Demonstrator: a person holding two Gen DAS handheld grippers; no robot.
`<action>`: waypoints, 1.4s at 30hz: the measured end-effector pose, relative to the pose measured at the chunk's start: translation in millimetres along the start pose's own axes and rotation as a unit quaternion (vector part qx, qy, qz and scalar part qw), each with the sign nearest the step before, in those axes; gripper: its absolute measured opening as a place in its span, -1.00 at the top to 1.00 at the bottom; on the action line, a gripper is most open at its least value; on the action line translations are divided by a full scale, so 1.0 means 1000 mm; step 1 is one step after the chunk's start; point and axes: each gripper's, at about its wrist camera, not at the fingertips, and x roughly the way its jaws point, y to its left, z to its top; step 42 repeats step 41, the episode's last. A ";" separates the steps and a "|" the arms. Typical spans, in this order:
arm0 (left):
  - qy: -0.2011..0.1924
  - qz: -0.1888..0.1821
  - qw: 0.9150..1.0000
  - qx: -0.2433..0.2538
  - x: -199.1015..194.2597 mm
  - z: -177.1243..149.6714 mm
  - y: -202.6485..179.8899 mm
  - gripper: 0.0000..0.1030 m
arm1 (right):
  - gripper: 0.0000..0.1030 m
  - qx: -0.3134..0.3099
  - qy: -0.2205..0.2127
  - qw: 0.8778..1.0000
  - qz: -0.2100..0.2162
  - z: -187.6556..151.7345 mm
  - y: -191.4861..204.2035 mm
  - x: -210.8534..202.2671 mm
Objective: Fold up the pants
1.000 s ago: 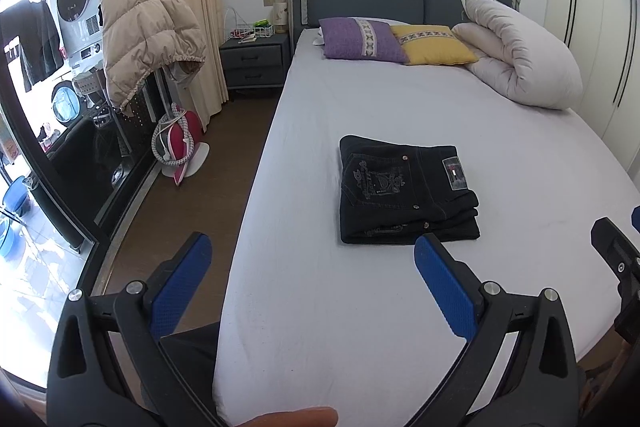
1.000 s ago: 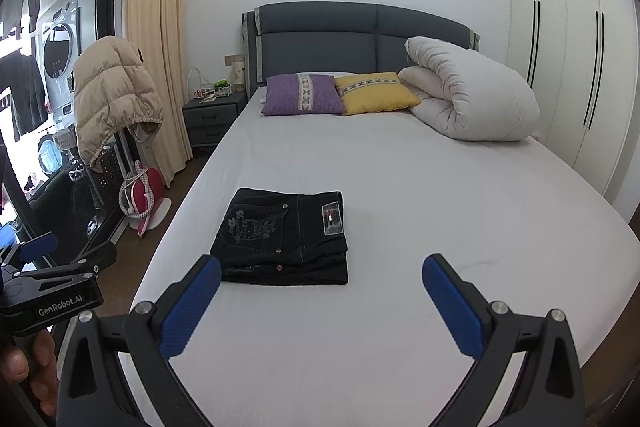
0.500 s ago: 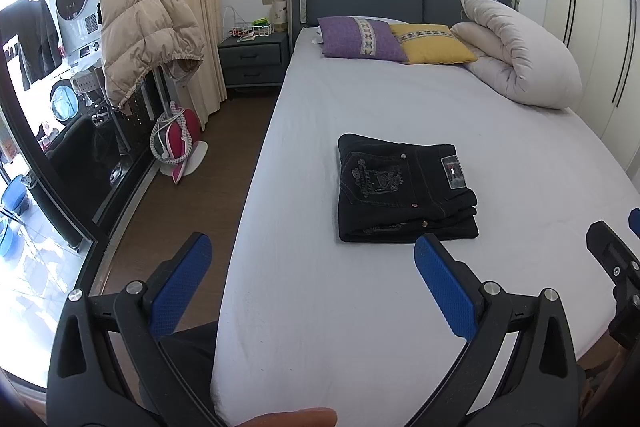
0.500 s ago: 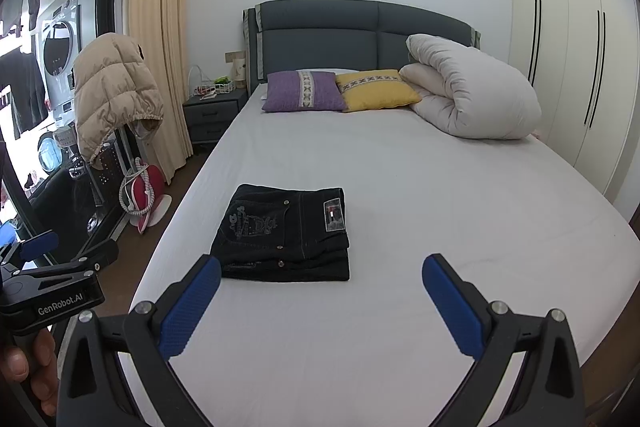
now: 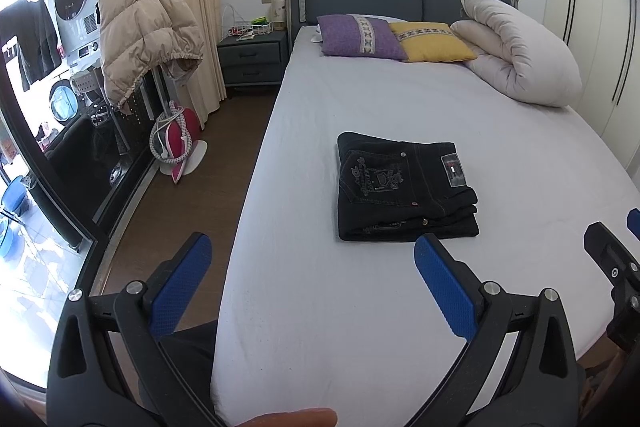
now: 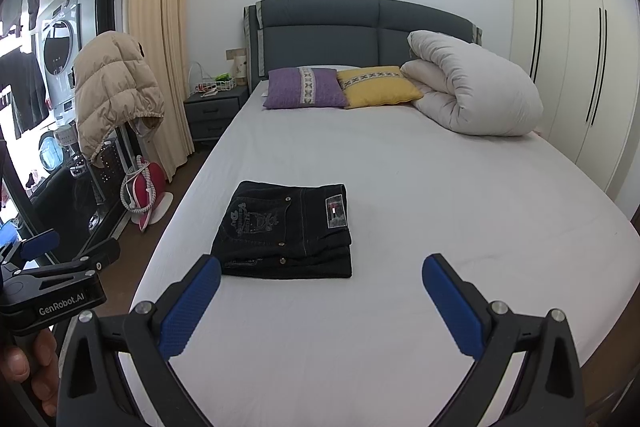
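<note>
Black jeans (image 5: 404, 187) lie folded in a neat rectangle on the white bed sheet (image 5: 320, 307), back pocket and label up; they also show in the right wrist view (image 6: 284, 229). My left gripper (image 5: 310, 281) is open and empty, held over the bed's near left edge, well short of the jeans. My right gripper (image 6: 320, 301) is open and empty, held back from the jeans above the sheet. The left gripper's body (image 6: 56, 291) shows at the right wrist view's left edge.
A purple pillow (image 6: 306, 89), a yellow pillow (image 6: 378, 87) and a rolled white duvet (image 6: 476, 91) lie at the headboard. A nightstand (image 5: 254, 61), a beige jacket (image 5: 144, 31) on a stand and a red steamer (image 5: 180, 139) stand left of the bed. Wardrobes (image 6: 576, 67) line the right wall.
Both grippers have drawn slightly back from the folded jeans and stay open. The jeans have not moved.
</note>
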 end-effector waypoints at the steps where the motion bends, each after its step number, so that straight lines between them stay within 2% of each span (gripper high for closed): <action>1: 0.000 0.000 1.000 0.000 0.001 0.000 0.000 -1.00 | -1.00 0.000 0.000 1.000 0.000 0.001 -0.001 0.000; 33: 0.007 -0.011 1.000 0.005 0.014 -0.001 0.000 -1.00 | -1.00 -0.002 0.004 1.000 0.002 -0.009 0.000 0.004; 42: -0.002 -0.006 1.000 0.010 0.014 -0.001 0.001 -1.00 | -1.00 -0.001 0.005 1.000 0.004 -0.009 -0.002 0.006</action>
